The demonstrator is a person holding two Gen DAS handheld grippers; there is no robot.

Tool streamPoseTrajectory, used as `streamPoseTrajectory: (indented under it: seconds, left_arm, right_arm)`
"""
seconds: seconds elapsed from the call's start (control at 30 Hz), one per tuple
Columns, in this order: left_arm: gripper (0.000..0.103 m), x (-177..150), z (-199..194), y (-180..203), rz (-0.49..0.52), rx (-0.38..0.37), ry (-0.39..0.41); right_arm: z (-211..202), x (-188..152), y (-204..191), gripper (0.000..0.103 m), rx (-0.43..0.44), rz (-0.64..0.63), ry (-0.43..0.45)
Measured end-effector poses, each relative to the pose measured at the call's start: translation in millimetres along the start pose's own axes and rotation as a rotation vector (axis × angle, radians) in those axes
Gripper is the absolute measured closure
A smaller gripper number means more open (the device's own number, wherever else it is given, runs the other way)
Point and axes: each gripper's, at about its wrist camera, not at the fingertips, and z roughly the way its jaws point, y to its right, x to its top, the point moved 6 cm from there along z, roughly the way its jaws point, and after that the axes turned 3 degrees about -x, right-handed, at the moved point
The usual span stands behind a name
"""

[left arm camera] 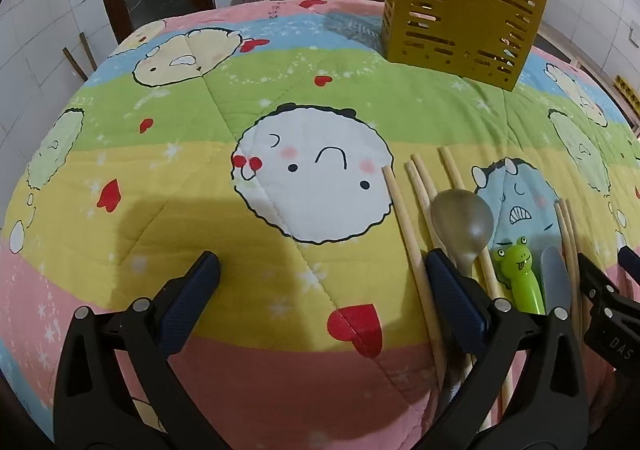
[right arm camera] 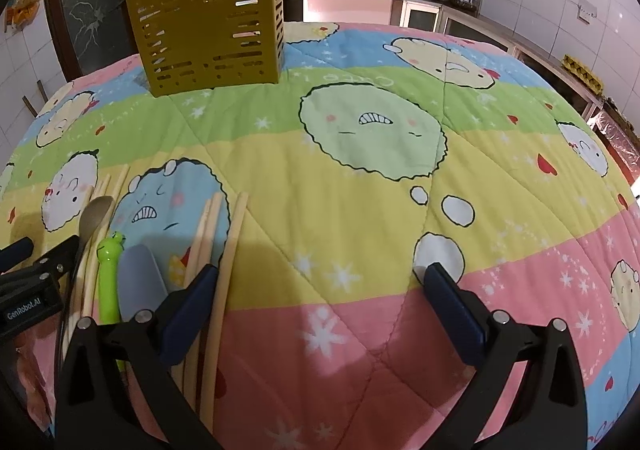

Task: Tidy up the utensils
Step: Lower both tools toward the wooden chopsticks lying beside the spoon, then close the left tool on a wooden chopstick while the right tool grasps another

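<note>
I see long pale wooden chopsticks (left arm camera: 412, 234), a grey-brown plastic spoon (left arm camera: 464, 223), a green frog-topped pen (left arm camera: 520, 274) and a grey plastic knife (left arm camera: 556, 282) lying side by side on the soft cartoon quilt (left arm camera: 192, 185). The yellow slotted plastic holder (left arm camera: 460, 5) stands well apart, at the far edge. The sticks look light, stiff and smooth, so I would grab 1 near its middle. My left gripper (left arm camera: 320, 274) and right gripper (right arm camera: 320, 282) both hang low over the quilt, fingers spread wide, holding nothing.
</note>
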Motion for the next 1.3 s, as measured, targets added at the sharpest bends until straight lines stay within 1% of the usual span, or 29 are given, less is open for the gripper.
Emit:
streamPoseTrajectory:
  seconds: [0.37,0.47,0.53,0.6,0.63,0.67,0.7,0.73,0.77,0.8,0.83,0.9,1.03,1.07,1.1,1.13,1.17,1.23,1.3]
  left_arm:
    - [0.004,1.0,3.0,-1.4,-0.031,0.005,-0.002]
    - [0.004,1.0,2.5,-0.5,-0.035,0.017,0.003]
    - [0.004,0.9,1.8,0.6,-0.037,0.025,0.006]
    - [0.006,0.1,0.6,2.6,-0.034,0.025,0.010]
    - [0.009,-0.6,-0.6,3.9,-0.034,0.020,0.013]
    - [0.011,-1.0,-2.3,5.7,-0.031,0.015,0.015]
    - [0.015,-1.5,-4.0,7.7,-0.029,0.011,0.015]
    - [0.019,-2.3,-5.3,9.4,-0.026,0.008,0.015]
    - [0.021,-2.7,-6.5,11.0,-0.023,0.005,0.016]
    - [0.026,-3.0,-7.6,12.9,-0.020,0.001,0.016]
    - [0.031,-3.7,-8.9,15.3,-0.016,-0.005,0.016]
    - [0.035,-3.7,-9.7,17.9,-0.022,-0.019,0.010]
    - [0.041,1.9,-6.8,19.8,-0.045,-0.029,-0.003]
    - [0.043,3.5,-6.1,20.7,-0.046,-0.029,-0.006]
    - [0.047,4.8,-5.7,21.7,-0.044,-0.029,-0.008]
    - [0.056,5.0,-6.1,22.9,-0.039,-0.031,-0.010]
    - [0.063,4.8,-7.0,25.5,-0.031,-0.052,-0.015]
    - [0.067,3.3,-9.1,28.3,-0.020,-0.063,-0.019]
    - [0.067,3.0,-7.4,29.9,-0.012,-0.059,-0.018]
  right_arm:
    - [0.7,0.4,-2.5,0.004,-0.022,-0.009,-0.002]
    - [-2.0,0.3,-4.5,0.005,-0.030,-0.014,0.003]
    - [-4.1,-0.9,-5.6,0.010,-0.024,-0.012,0.007]
    - [-6.2,-2.1,-6.7,0.017,-0.016,-0.009,0.013]
    - [-7.6,-2.4,-8.1,0.020,-0.012,-0.012,0.017]
    - [-9.1,-2.6,-9.8,0.025,-0.007,-0.015,0.019]
    - [-10.0,-2.8,-11.7,0.030,-0.004,-0.018,0.021]
    - [-10.9,-3.0,-13.8,0.033,-0.002,-0.021,0.024]
    - [-12.3,-3.6,-16.6,0.038,-0.001,-0.028,0.027]
    - [-13.3,-3.8,-18.8,0.043,-0.001,-0.032,0.029]
    - [-13.9,-4.0,-21.0,0.045,0.002,-0.035,0.029]
    - [-15.3,-3.9,-25.4,0.054,0.001,-0.043,0.029]
    - [-12.9,0.5,-30.9,0.064,0.007,-0.046,0.024]
    - [-12.6,1.5,-31.9,0.069,0.008,-0.045,0.025]
    - [-12.0,2.6,-33.4,0.072,0.010,-0.044,0.025]
    - [-11.4,3.0,-34.5,0.074,0.013,-0.042,0.025]
    - [-11.2,2.7,-35.3,0.075,0.012,-0.044,0.027]
    - [-11.6,2.0,-37.5,0.077,0.006,-0.055,0.035]
    - [-10.9,2.9,-39.2,0.079,0.001,-0.065,0.036]
